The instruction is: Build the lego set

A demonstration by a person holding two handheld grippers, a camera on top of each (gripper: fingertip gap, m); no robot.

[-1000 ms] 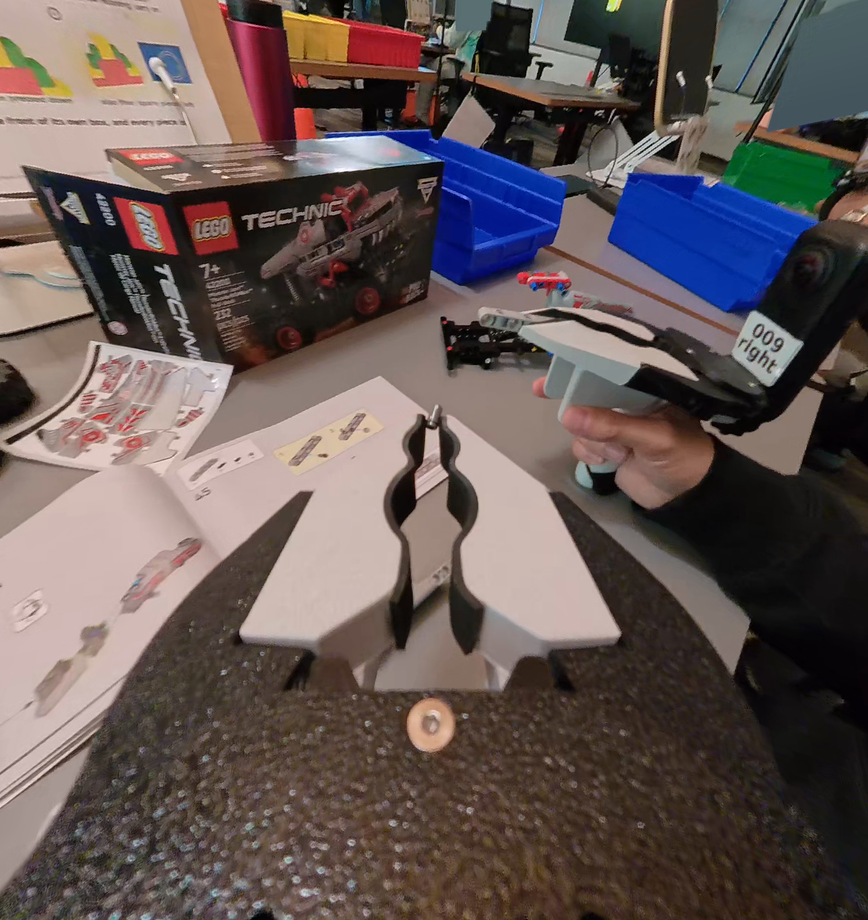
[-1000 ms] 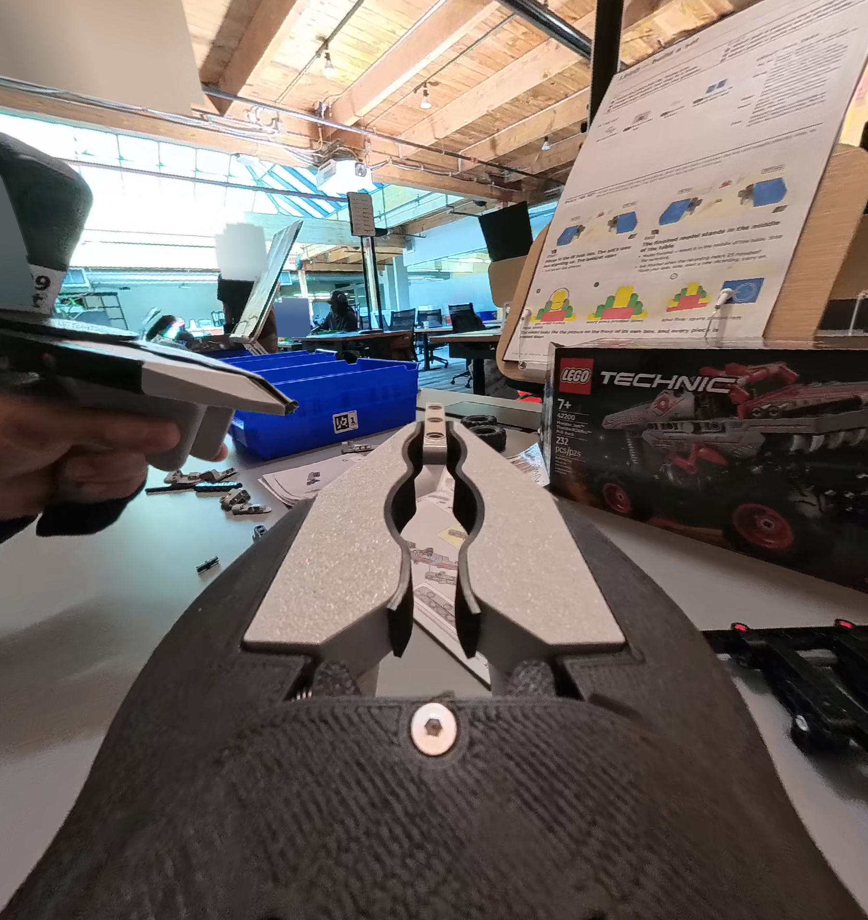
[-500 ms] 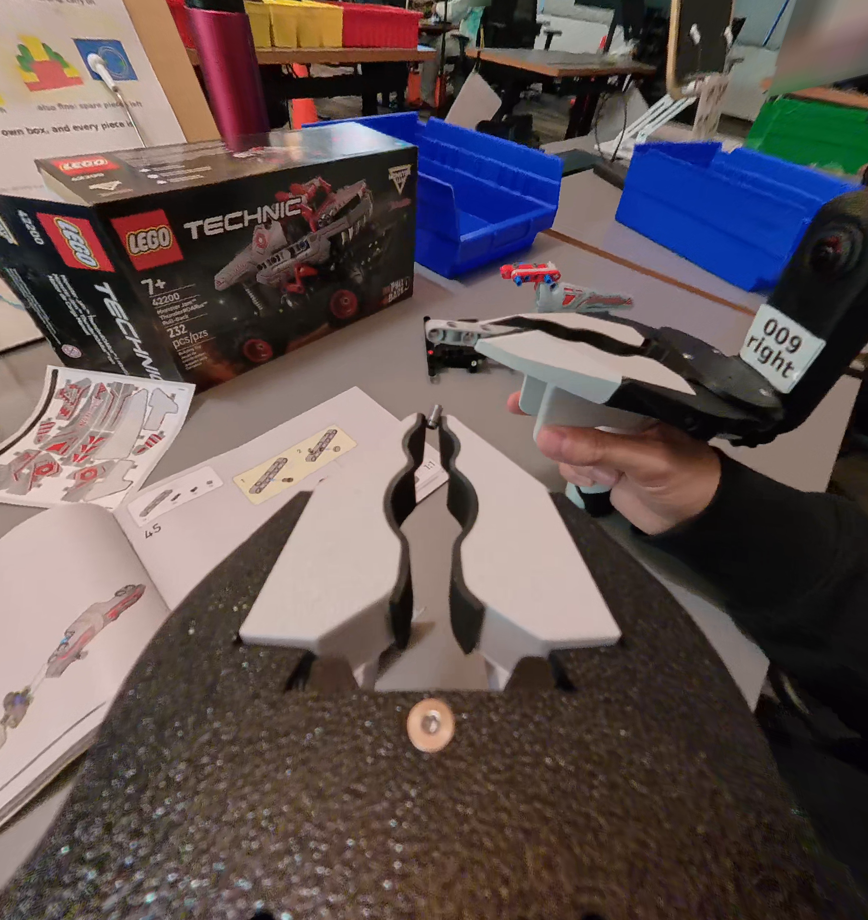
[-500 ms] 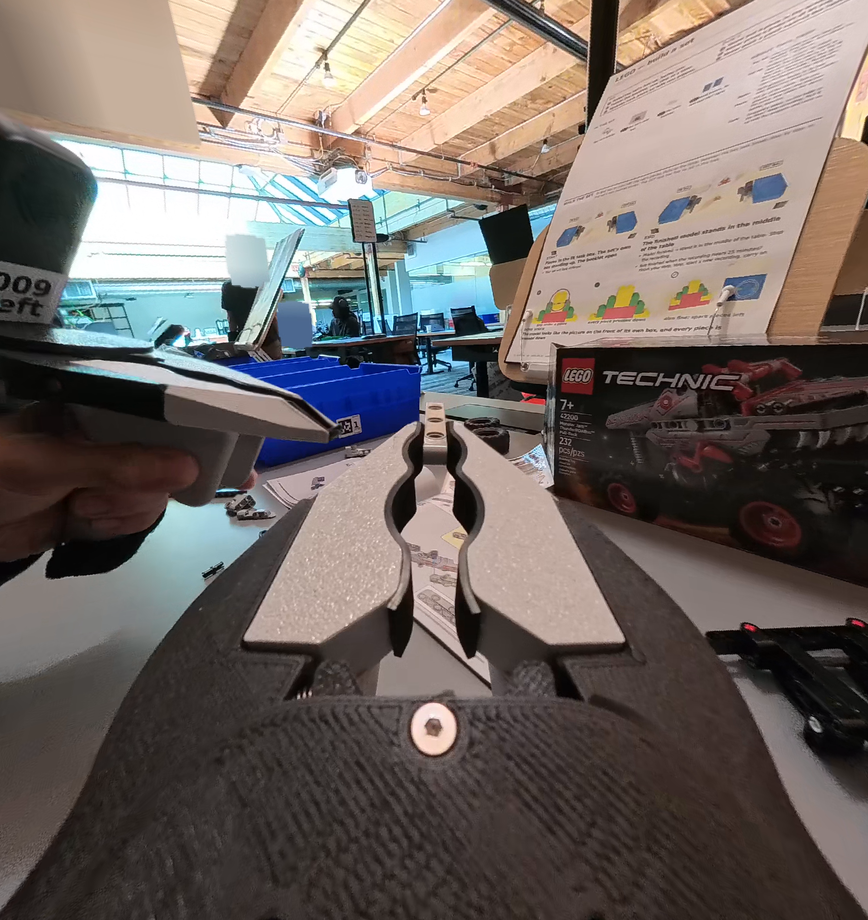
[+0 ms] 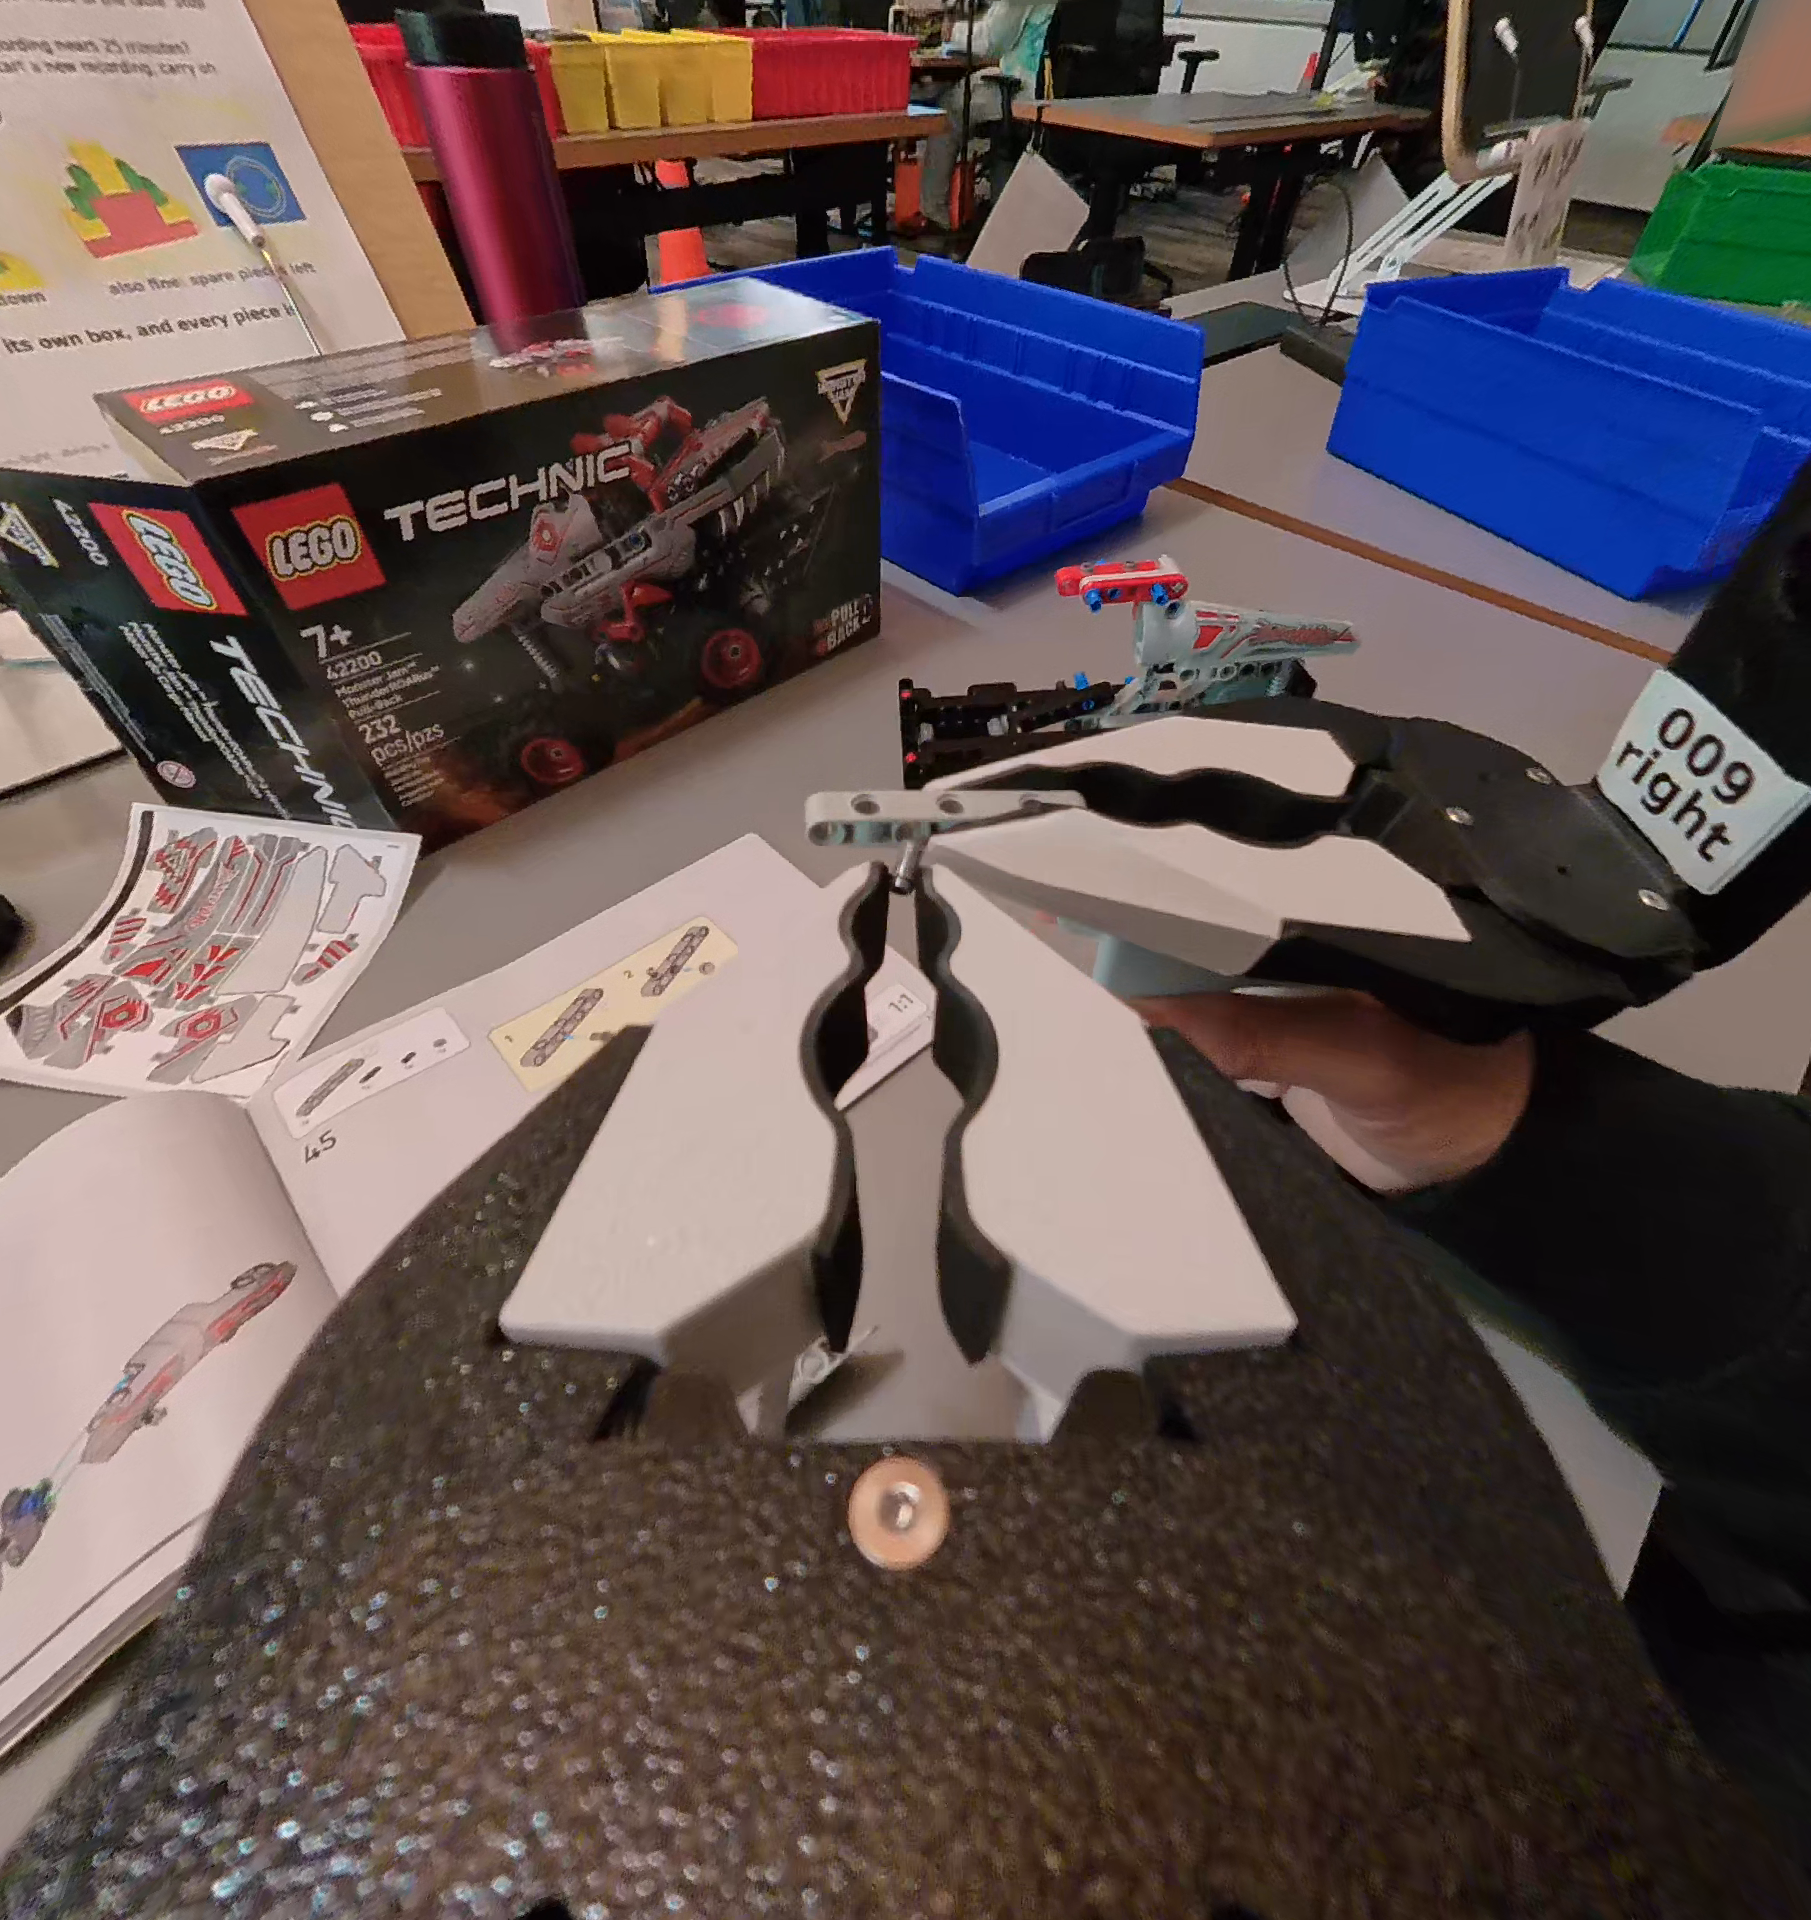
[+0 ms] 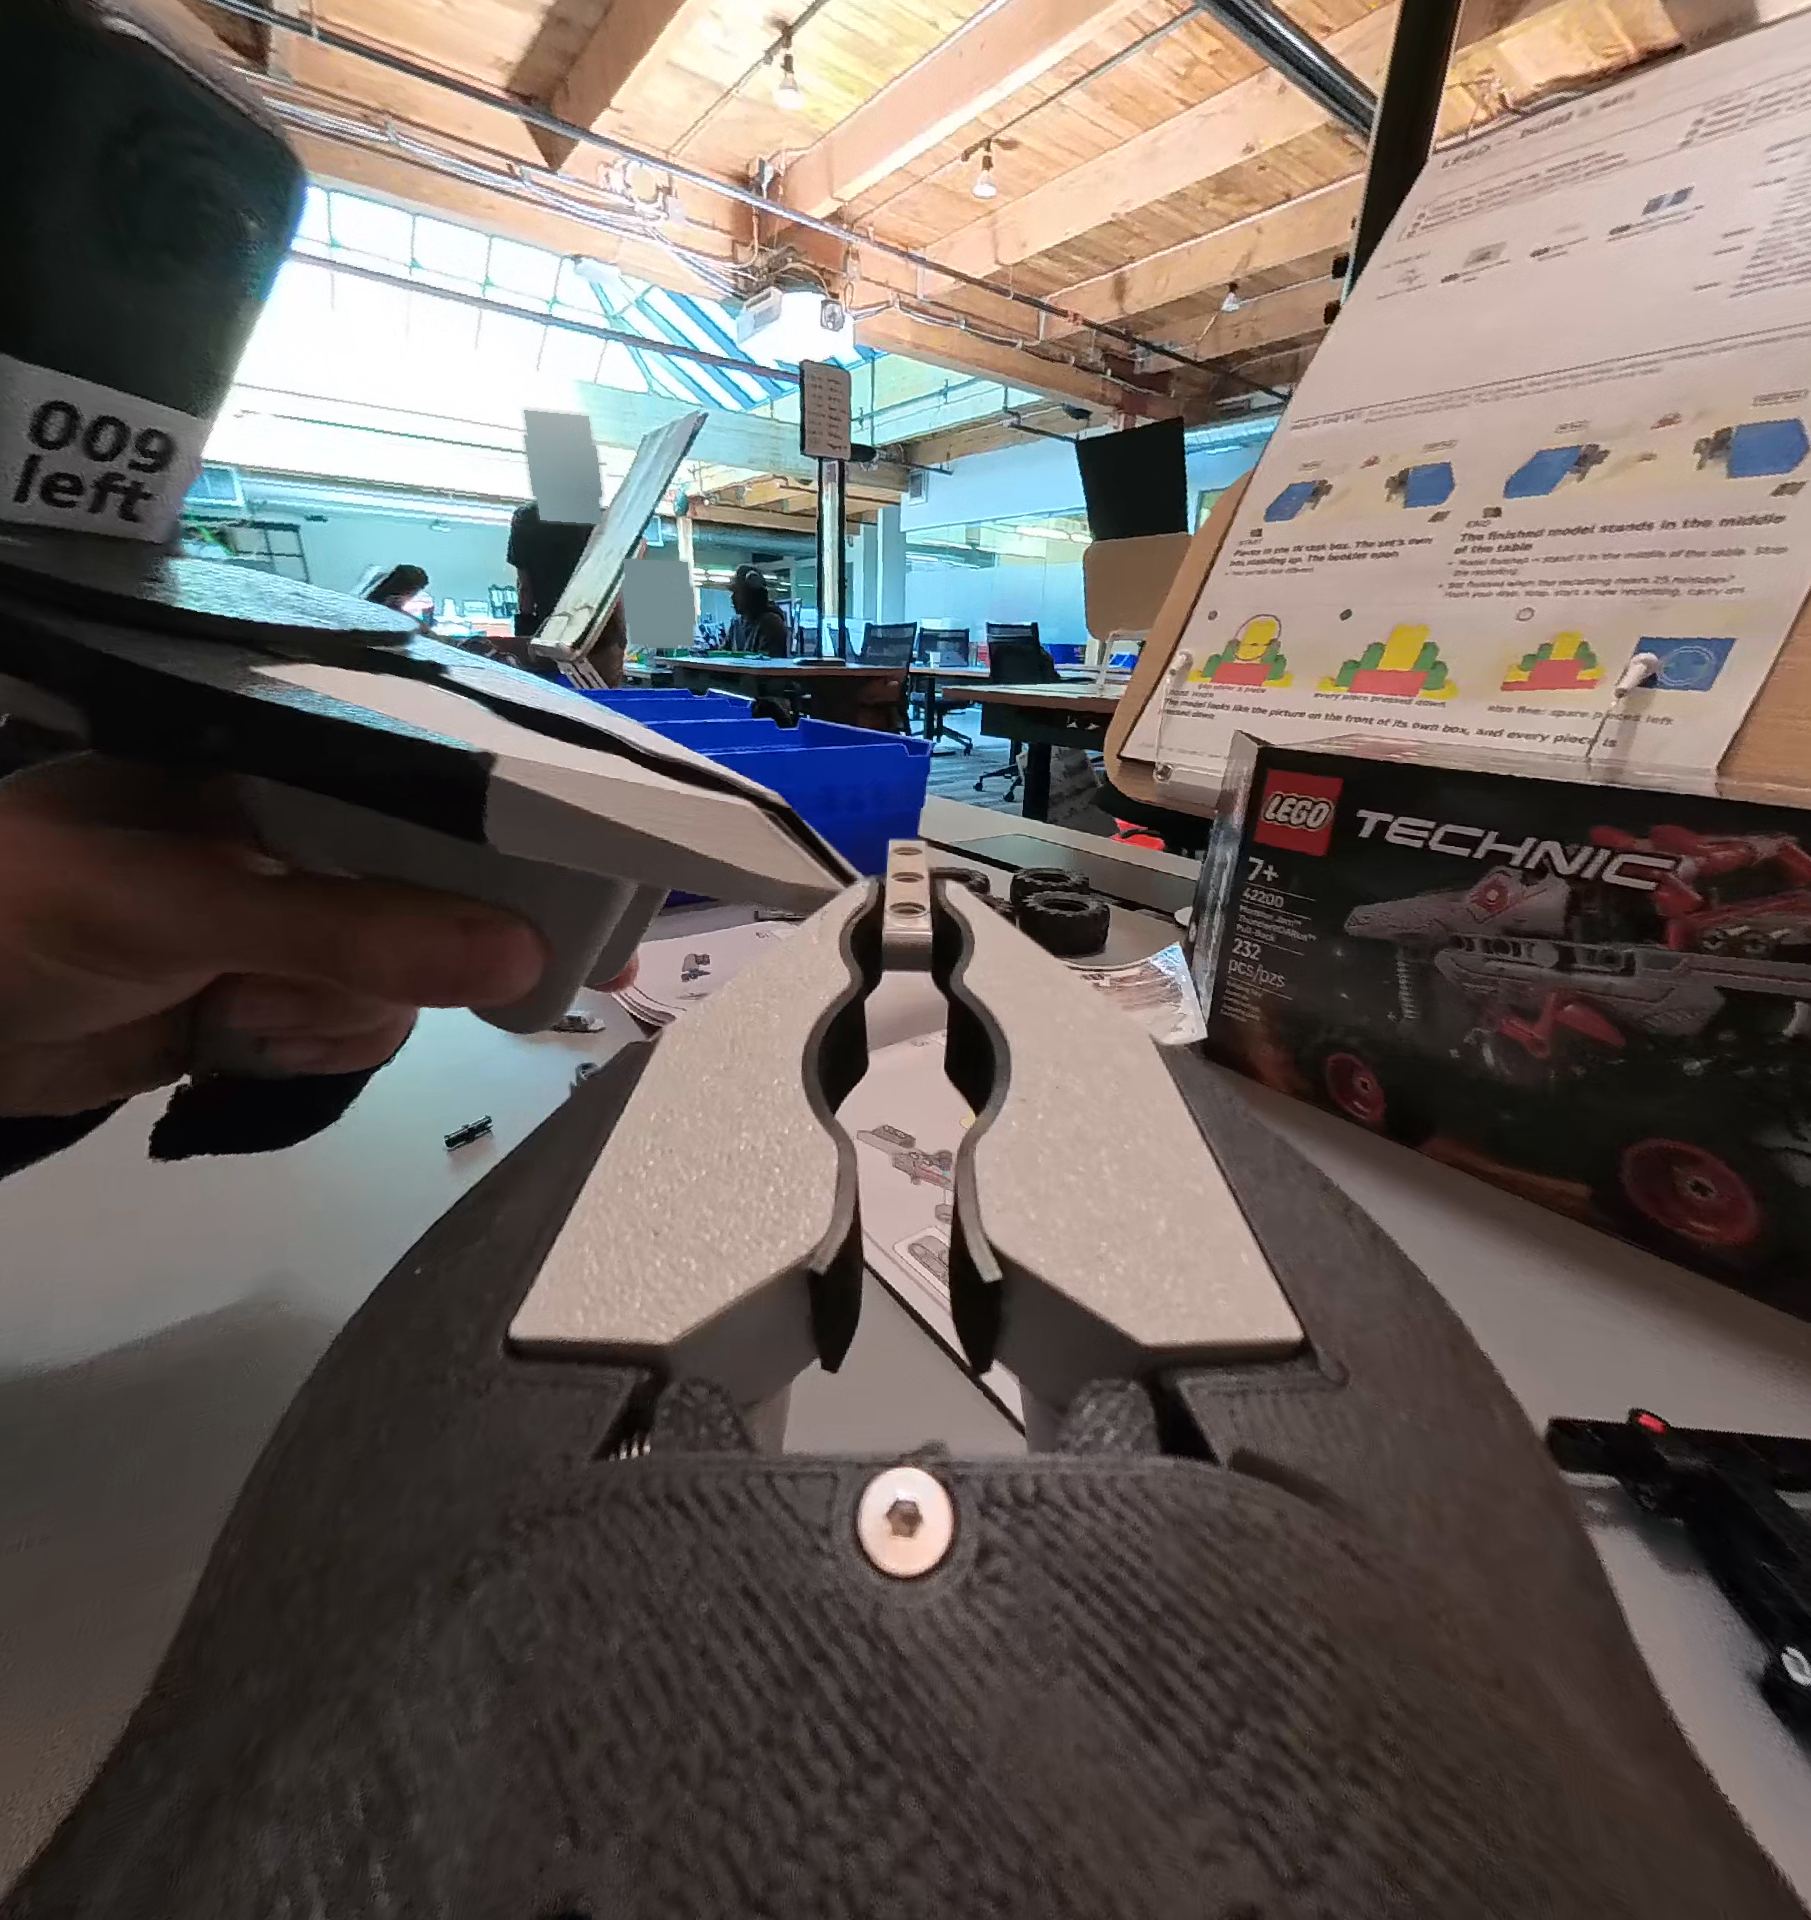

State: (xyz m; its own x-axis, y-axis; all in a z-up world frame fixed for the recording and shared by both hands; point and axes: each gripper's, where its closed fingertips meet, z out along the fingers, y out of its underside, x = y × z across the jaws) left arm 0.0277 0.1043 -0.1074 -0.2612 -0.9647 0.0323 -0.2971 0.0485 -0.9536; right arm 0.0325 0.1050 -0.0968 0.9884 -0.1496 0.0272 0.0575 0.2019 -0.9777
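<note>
My left gripper [image 5: 899, 883] is shut on a small grey pin [image 5: 903, 869] held upright at its tips. My right gripper [image 6: 907, 902] is shut on a light grey beam with holes [image 6: 907, 904]; the beam also shows in the left wrist view [image 5: 911, 816], held flat just above the pin. The pin's top touches the beam's underside. The left gripper's tip [image 6: 813, 888] sits right at the beam's left side in the right wrist view. The partly built black chassis with grey and red parts [image 5: 1109, 686] rests on the table behind. The open instruction booklet [image 5: 381, 1122] lies below.
The set's box [image 5: 485, 582] stands behind the booklet, a sticker sheet [image 5: 194, 956] beside it. Two blue bins [image 5: 1026, 436] stand at the back. Black tyres [image 6: 1057, 909] and small loose parts [image 6: 468, 1132] lie on the grey table. An instruction board [image 6: 1566, 499] leans behind the box. My left and right fingertips are right by each other.
The two grippers have come together: the right one moved left with the beam until it sits over the pin in my left gripper. Both stayed shut.
</note>
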